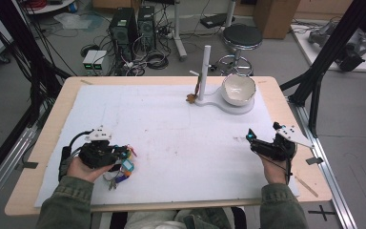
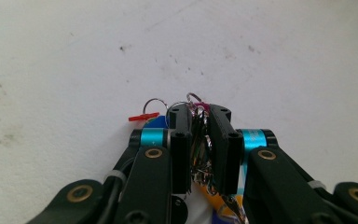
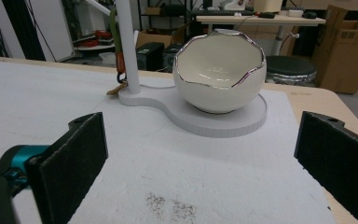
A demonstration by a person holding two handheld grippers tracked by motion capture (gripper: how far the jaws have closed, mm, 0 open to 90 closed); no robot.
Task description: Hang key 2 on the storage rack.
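A white mat (image 1: 171,138) covers a wooden table in a cluttered lab, with computer towers, cables and a stool on the floor beyond the far edge. At the near left the left gripper (image 2: 199,116) has its jaws pressed together on a bunch of keys (image 2: 199,154), metal rings and coloured tags spilling out around the black jaws, and the bunch lies low on the mat by the person's left hand. The right gripper (image 3: 200,154) waits at the near right with its jaws wide apart and nothing between them, facing a white stand (image 3: 223,121) at the far side that carries an eggshell-shaped bowl (image 3: 219,77) and an upright post (image 3: 126,46). The grasp looks done; judging by the layout, carrying the keys across to the bowl or the post is all yet to do.
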